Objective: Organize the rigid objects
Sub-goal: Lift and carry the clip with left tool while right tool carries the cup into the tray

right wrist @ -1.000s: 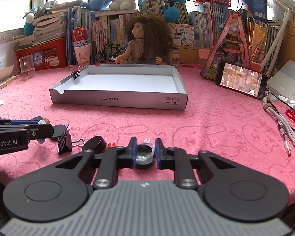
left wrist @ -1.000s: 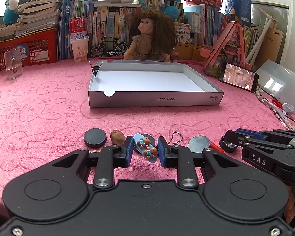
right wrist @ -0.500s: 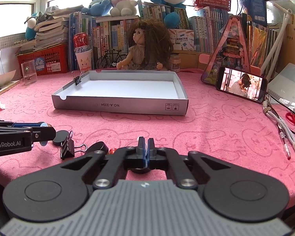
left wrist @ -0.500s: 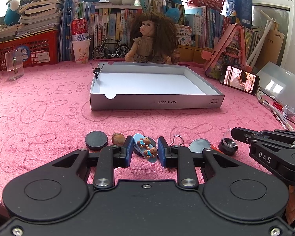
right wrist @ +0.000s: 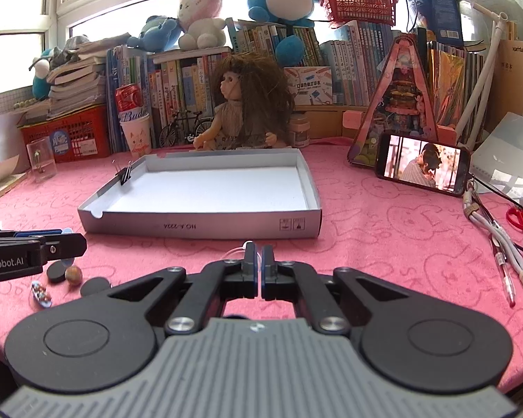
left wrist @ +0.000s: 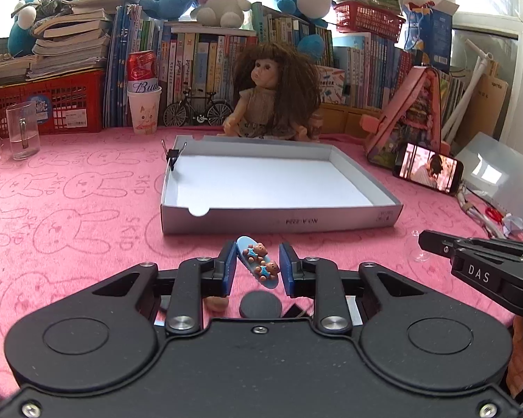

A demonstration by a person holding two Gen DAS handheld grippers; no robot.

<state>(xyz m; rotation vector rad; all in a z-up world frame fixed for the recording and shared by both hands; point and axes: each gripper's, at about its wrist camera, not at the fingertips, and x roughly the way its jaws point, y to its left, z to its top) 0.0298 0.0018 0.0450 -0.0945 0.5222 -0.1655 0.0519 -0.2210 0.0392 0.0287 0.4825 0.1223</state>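
Books, plush toys and a long-haired doll [left wrist: 275,94] crowd the wall behind your pink rabbit-print tabletop [left wrist: 69,216], with the shallow white cardboard tray [left wrist: 279,223] just ahead. Carry both loads over its near wall before releasing. Your left hand-held gripper [left wrist: 258,266] pinches the blue oval bear charm [left wrist: 258,261]; your right hand-held gripper [right wrist: 258,266] is clamped nearly shut on a small clear piece [right wrist: 239,249], barely visible.

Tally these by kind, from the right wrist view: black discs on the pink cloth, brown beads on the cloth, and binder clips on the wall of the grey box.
Black discs: 2
Brown beads: 1
Binder clips: 1
Total: 4
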